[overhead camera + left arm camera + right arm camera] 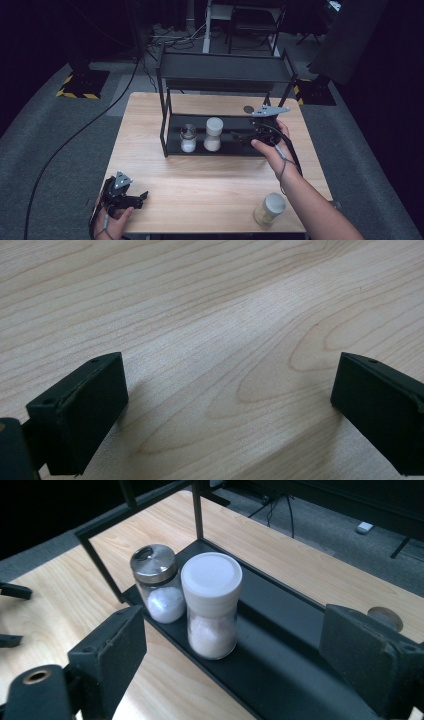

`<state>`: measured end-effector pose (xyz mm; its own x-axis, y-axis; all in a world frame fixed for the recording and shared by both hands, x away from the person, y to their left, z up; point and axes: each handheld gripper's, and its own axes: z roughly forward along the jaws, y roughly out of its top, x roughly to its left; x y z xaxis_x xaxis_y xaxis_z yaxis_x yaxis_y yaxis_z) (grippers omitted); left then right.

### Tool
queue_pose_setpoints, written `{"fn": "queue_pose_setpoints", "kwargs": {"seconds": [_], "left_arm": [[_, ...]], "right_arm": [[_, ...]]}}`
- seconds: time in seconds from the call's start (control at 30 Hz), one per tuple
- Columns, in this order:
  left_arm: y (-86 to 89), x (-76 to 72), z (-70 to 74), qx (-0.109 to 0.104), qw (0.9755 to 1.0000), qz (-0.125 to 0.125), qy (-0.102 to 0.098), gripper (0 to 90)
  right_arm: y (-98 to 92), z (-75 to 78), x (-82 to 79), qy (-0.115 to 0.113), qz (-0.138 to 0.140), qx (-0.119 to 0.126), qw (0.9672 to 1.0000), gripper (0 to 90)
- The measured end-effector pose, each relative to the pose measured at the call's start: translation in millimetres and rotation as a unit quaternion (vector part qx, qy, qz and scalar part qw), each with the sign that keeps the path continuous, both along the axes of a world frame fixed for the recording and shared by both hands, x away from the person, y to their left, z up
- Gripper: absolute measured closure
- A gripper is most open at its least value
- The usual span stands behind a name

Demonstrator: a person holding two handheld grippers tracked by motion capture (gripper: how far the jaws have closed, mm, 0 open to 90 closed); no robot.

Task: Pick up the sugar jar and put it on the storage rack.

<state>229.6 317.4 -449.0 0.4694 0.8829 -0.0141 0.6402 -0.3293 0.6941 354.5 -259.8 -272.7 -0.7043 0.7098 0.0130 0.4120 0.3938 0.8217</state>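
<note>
A: High view first: a light wooden table (200,180) stands on grey carpet in a dark room, with a black cable running across the floor at the left and yellow-and-black striped bases at both sides.

B: And on the table?

A: A black two-tier metal rack (220,75). On its lower shelf stand a white-capped jar (213,134) of white grains and, just beside it, a steel-topped shaker (188,138).

B: Where's the right gripper (246,136)?

A: At the rack's right end, its jaws spread wide with nothing between them; in the right gripper view the white-capped jar (211,605) stands ahead of them, apart from both pads.

B: The left gripper (142,198)?

A: Near the table's front left corner, jaws spread over bare wood. A cream-lidded jar (270,208) sits near the front right edge.
</note>
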Motion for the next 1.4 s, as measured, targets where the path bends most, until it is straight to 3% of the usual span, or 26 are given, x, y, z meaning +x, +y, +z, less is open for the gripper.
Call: {"fn": "queue_pose_setpoints", "kwargs": {"seconds": [0.27, 0.53, 0.77, 1.2, 1.4], "left_arm": [[0.0, 0.1, 0.0, 0.000, 1.0000, 0.000, 0.000, 1.3], [0.0, 0.1, 0.0, 0.000, 1.0000, 0.000, 0.000, 1.2], [-0.1, 0.0, 0.0, 0.000, 1.0000, 0.000, 0.000, 1.2], [0.0, 0.0, -0.2, 0.001, 1.0000, 0.000, -0.001, 1.3], [0.0, 0.0, -0.2, 0.001, 1.0000, 0.000, -0.001, 1.3]], "right_arm": [[-24.9, 3.4, -22.9, -0.005, 0.001, 0.015, 0.9999, 10.2], [-39.3, 6.1, -48.5, -0.022, -0.001, 0.006, 0.9997, 8.0], [-52.2, 6.4, -67.0, -0.024, 0.000, 0.008, 0.9997, 7.8], [-66.8, 3.4, -99.6, -0.025, 0.009, 0.017, 0.9995, 7.5], [-67.1, 2.6, -114.5, -0.040, 0.011, 0.010, 0.9991, 7.5]]}}
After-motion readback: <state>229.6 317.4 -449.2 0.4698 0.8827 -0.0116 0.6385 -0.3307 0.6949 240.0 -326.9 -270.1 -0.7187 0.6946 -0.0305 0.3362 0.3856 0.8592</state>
